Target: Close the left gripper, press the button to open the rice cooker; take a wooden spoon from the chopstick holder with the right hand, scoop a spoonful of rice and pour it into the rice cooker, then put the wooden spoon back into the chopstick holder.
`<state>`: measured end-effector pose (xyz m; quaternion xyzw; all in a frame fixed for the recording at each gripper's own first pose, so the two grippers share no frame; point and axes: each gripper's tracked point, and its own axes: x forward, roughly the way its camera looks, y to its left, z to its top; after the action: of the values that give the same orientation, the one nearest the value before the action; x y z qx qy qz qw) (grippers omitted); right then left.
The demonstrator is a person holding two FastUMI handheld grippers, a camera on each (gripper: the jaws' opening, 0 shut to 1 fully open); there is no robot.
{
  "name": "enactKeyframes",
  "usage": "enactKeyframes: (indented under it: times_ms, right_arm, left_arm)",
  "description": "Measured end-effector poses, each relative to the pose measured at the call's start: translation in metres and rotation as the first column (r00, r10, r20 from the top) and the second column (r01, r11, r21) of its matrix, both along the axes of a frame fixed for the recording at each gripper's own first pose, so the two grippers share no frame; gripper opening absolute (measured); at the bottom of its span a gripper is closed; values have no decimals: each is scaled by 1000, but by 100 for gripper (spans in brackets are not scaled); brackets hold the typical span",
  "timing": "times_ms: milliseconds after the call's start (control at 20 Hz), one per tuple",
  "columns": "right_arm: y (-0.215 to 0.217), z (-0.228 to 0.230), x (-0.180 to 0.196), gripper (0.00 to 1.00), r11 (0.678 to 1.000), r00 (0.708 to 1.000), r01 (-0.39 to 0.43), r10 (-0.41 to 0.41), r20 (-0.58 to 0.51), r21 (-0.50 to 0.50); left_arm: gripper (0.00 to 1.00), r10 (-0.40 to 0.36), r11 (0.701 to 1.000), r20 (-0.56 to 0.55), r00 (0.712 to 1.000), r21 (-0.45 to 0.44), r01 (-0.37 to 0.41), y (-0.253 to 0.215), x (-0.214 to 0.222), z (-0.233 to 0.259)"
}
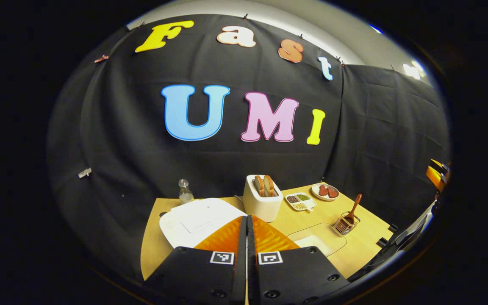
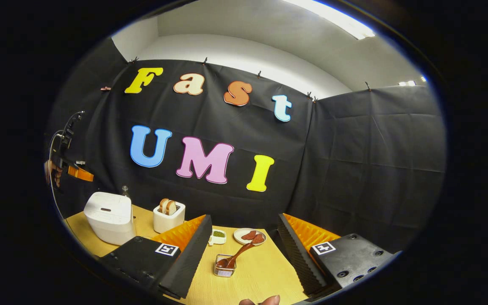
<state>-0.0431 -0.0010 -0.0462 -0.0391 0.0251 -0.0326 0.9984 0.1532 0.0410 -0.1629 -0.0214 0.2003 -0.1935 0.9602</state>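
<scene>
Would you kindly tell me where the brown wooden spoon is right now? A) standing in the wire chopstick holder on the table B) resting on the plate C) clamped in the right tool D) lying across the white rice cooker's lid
A: the brown wooden spoon leans in the wire chopstick holder, ahead of the open right tool.

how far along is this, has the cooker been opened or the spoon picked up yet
Done: the left gripper is shut, fingers pressed together above the rice cooker. In hand: nothing; the cooker's lid is down, so the button press is yet to happen. Left: the right gripper is open, the wooden spoon sits in the chopstick holder; scooping, pouring and returning all remain.
</scene>
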Motion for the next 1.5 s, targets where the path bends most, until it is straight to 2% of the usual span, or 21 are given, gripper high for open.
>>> enactKeyframes:
  times_ms: [200,450,600,750,900,1250,1500]
  right_arm:
    - [-2,-5,0,98,1000,1000,14,-14,-9,-6]
    - [-1,-9,0,98,999,999,31,-31,-26,-13]
    - [-4,-11,-1,98,999,998,48,-49,-26,-23]
    - [-9,-17,-4,98,997,996,74,-75,-39,-16]
    - [-13,-22,-9,98,995,995,92,-93,-48,-25]
    - [-12,-28,-10,98,995,993,98,-100,-62,-27]
    - [-10,-32,-16,98,995,993,94,-96,-68,-28]
  left_arm:
    - [7,-72,995,-50,996,63,75,-3,21,-27]
    - [7,-73,993,-183,980,81,89,-2,47,-71]
    - [7,-105,990,-338,935,55,132,-16,40,-107]
    - [7,-75,990,-419,905,74,116,-11,41,-131]
    - [7,-52,991,-450,892,85,101,-10,41,-142]
    - [6,-55,985,-417,907,128,118,-9,45,-137]
    - [7,-37,985,-457,889,132,109,-8,39,-148]
